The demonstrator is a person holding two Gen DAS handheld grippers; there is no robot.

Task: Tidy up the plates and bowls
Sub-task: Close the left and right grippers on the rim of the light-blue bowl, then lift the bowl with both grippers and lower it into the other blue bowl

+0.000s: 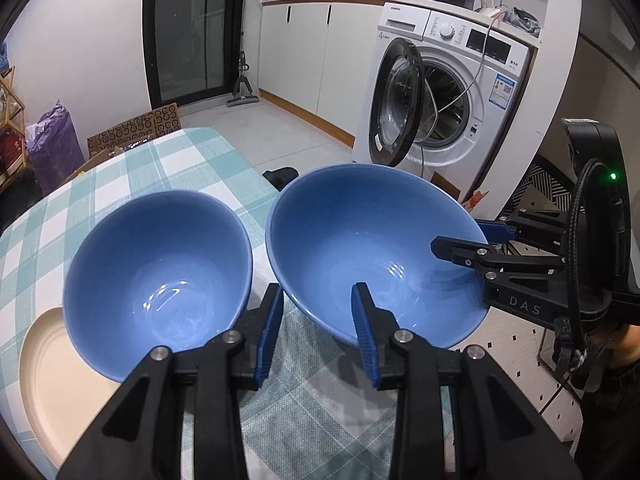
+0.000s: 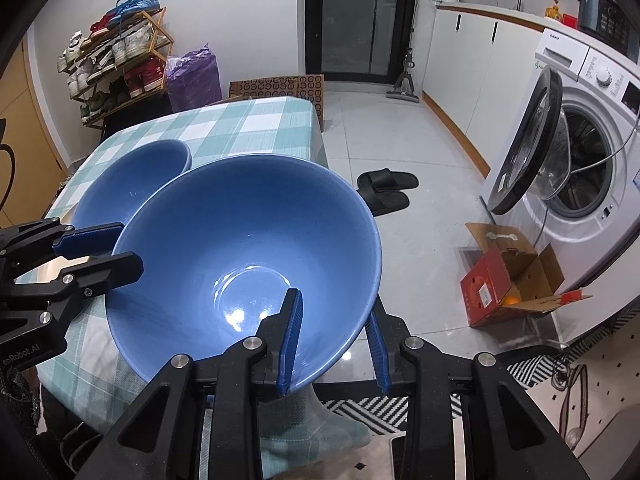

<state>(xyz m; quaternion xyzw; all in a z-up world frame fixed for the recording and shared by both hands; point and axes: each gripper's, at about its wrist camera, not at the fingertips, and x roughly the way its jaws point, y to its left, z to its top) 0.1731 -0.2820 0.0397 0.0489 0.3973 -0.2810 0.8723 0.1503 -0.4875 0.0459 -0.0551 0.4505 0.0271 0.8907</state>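
A large blue bowl [image 1: 360, 240] [image 2: 248, 248] hangs tilted over the right edge of the checked table [image 1: 172, 160]. My left gripper [image 1: 316, 286] [image 2: 130, 249] straddles its near-left rim, one finger inside and one outside, and is shut on it. My right gripper [image 2: 332, 304] [image 1: 460, 236] is shut on the opposite rim in the same way. A smaller blue bowl [image 1: 160, 264] [image 2: 136, 176] stands to the left on a cream plate [image 1: 44, 380].
Right of the table stands a washing machine [image 1: 440, 92] [image 2: 580, 152] with its door swung open. Black slippers [image 2: 384, 192] and an open red box [image 2: 504, 280] lie on the floor. A shoe rack [image 2: 116, 60] and a purple bag [image 2: 192, 76] stand behind the table.
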